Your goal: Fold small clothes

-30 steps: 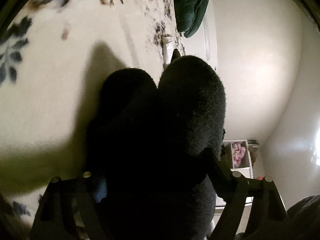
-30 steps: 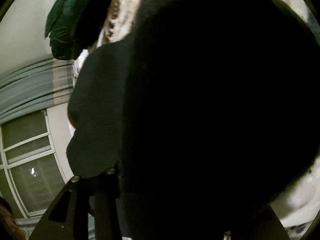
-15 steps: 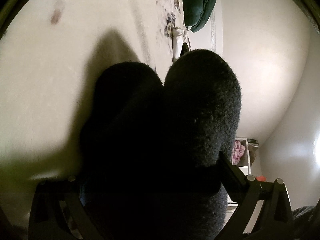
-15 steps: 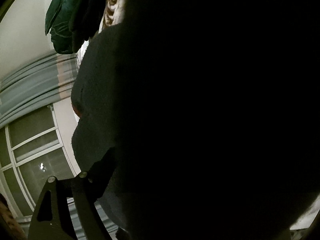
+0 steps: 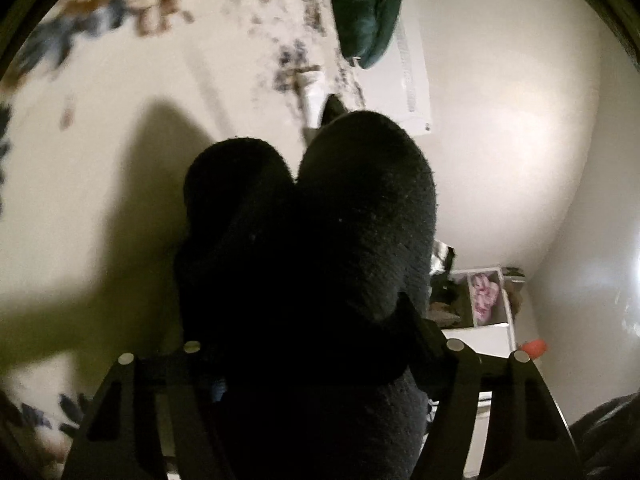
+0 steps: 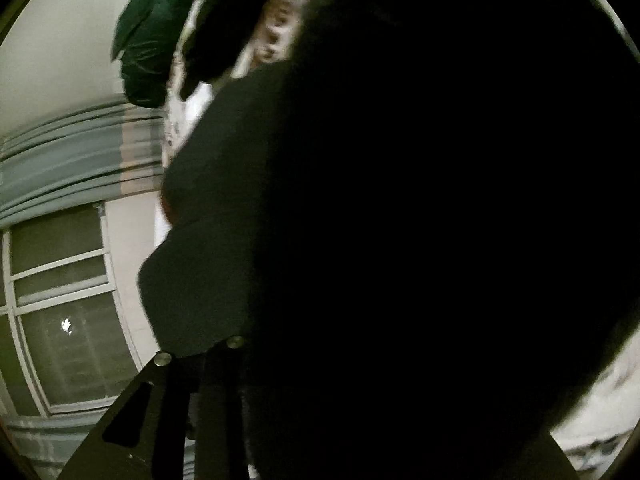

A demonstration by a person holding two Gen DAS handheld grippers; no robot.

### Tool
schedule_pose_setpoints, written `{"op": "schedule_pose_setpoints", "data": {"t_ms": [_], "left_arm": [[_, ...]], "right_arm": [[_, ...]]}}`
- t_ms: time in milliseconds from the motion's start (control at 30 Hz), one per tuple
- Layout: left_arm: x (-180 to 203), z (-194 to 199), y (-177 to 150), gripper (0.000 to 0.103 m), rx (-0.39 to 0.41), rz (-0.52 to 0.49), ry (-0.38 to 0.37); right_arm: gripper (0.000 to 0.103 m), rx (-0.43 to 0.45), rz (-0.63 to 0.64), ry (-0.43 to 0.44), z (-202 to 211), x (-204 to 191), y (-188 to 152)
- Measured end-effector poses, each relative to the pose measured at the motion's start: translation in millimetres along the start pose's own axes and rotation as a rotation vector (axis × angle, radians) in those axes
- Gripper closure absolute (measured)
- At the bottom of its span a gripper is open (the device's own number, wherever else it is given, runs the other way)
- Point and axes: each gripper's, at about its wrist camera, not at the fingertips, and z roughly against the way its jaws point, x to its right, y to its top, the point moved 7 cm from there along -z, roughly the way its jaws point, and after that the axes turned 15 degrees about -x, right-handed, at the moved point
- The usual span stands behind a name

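Black fuzzy socks [image 5: 320, 240], two rounded lobes

We are finding no readable text, labels, brand names, numbers or signs in either wrist view; both pictures are dim and blurred, and dark fabric is filling most of each one.

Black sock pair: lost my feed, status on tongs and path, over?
Left tongs closing on black socks. Right tongs closing, fabric fills view. Bedspread below, nothing blocking.
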Motion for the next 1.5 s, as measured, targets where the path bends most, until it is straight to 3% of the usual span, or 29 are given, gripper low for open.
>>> {"op": "schedule_pose_setpoints", "data": {"t_ms": [200, 467, 600, 800, 867, 933, 1000, 1133, 1200, 1233, 1333, 1467, 1500], "left_arm": [[48.9, -0.6, 27.2, 0.036, -0.018, -0.078, -0.014], [128.6, -24.5, 84.8, 0.036, -0.091, -0.221, -0.016], [177.5, -49.3, 134.4, 0.036, -0.137, -0.297, -0.021], [255.2, -123.5, 244.0, 0.036, -0.249, -0.426, -0.038], [265.6, -152.5, 273.8, 0.036, -0.286, -0.455, -0.026], [265.7, -186.4, 303.8, 0.036, -0.331, -0.465, -0.017], [253.7, -217.8, 328.9, 0.036, -0.378, -0.459, -0.019], [182.0, -257.5, 355.4, 0.036, -0.438, -0.390, 0.125], [138.2, -257.4, 352.7, 0.037, -0.472, -0.336, 0.222], [119.0, -248.3, 348.7, 0.036, -0.474, -0.320, 0.234], [108.9, -218.6, 339.4, 0.036, -0.443, -0.284, 0.190], [124.5, -195.0, 324.8, 0.036, -0.420, -0.321, 0.298], [130.1, -191.9, 321.3, 0.036, -0.419, -0.334, 0.332]], "right_arm": [[0.070, 0.031, 0.087, 0.045, 16.0, -53.2, 3.2], [0.070, 0.151, 0.171, 0.106, 59.4, -117.6, 36.1], [0.070, 0.241, 0.185, 0.165, 100.9, -144.7, 70.6], [0.070, 0.439, 0.219, 0.254, 141.8, -209.1, 147.7], [0.070, 0.505, 0.216, 0.265, 98.3, -269.3, 170.3], [0.070, 0.571, 0.207, 0.257, 90.2, -289.3, 200.1], [0.070, 0.623, 0.196, 0.247, 95.5, -285.3, 236.2], [0.070, 0.643, 0.135, 0.161, 79.1, -259.7, 289.3], [0.067, 0.616, 0.080, 0.127, 67.0, -241.8, 305.0], [0.064, 0.601, 0.065, 0.113, 63.5, -237.5, 307.6], [0.056, 0.544, 0.107, 0.041, 51.9, -245.5, 306.6], [0.042, 0.487, 0.083, -0.032, 47.0, -263.6, 303.3], [0.032, 0.484, 0.071, -0.049, 48.9, -270.5, 300.4]]}}
